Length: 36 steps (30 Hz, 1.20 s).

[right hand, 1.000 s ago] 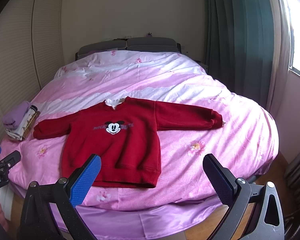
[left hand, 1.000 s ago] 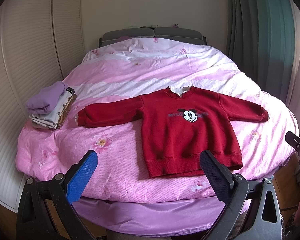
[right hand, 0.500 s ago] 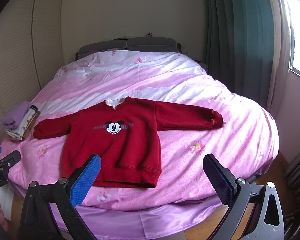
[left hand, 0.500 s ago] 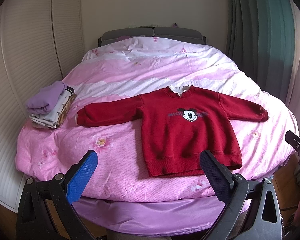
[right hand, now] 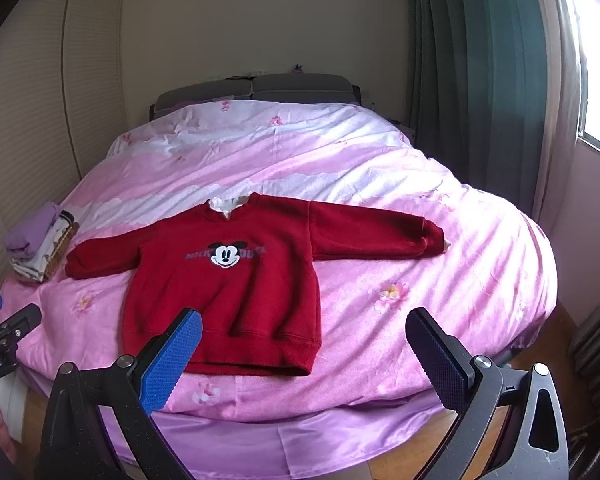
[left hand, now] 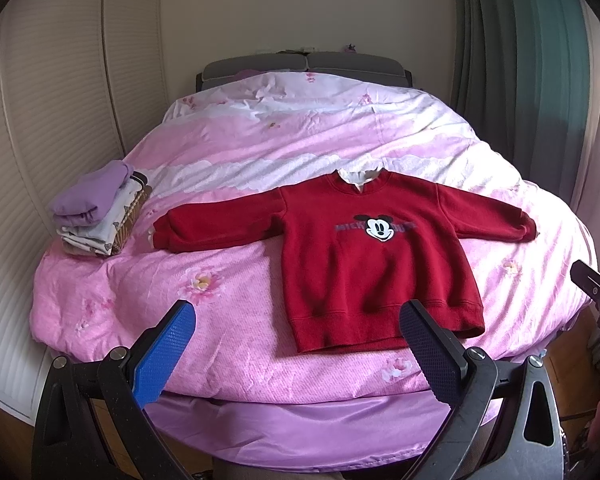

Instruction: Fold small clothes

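Note:
A small red sweatshirt [left hand: 364,256] with a Mickey Mouse face lies flat and face up on the pink bed cover [left hand: 260,152], both sleeves spread out; it also shows in the right wrist view [right hand: 236,280]. My left gripper [left hand: 296,356] is open and empty, held off the bed's near edge, below the hem and a little left of the shirt. My right gripper [right hand: 304,360] is open and empty, near the bed's front edge, below the hem's right corner. Neither touches the shirt.
A stack of folded clothes [left hand: 96,212], purple on top, sits at the bed's left edge; it also shows in the right wrist view [right hand: 36,244]. White closet doors [left hand: 40,120] stand left, green curtains [right hand: 480,80] right, and a grey headboard [left hand: 304,66] behind.

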Each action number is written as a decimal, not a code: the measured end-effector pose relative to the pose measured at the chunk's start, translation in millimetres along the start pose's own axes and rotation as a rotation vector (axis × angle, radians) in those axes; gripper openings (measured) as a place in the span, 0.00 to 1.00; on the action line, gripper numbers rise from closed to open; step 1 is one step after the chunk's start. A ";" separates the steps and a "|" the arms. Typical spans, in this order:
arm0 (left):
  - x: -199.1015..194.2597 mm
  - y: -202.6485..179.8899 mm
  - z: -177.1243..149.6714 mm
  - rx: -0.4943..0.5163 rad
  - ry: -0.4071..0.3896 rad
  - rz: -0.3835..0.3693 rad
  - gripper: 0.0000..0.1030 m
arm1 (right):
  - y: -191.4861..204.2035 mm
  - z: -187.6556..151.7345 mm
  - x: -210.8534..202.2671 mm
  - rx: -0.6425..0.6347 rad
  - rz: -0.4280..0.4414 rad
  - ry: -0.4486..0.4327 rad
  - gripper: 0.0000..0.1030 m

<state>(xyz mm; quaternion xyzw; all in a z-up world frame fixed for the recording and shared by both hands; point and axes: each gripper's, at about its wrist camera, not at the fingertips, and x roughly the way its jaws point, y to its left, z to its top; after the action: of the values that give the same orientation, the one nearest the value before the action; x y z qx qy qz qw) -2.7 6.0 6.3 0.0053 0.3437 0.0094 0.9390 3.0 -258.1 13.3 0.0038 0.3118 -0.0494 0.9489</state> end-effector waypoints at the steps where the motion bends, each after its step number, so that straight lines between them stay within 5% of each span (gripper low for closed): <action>1: 0.0 -0.1 0.0 0.002 -0.001 0.000 1.00 | 0.0 0.0 0.0 0.000 -0.001 -0.001 1.00; 36: 17.9 -15.8 4.1 0.007 0.016 0.001 1.00 | -12.2 3.3 7.8 0.065 0.008 -0.033 1.00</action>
<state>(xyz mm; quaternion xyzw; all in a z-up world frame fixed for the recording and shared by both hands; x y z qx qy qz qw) 13.8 -9.4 -2.4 0.0086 0.3512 0.0089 0.9362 10.1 -271.1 11.6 0.0352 0.2943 -0.0560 0.9534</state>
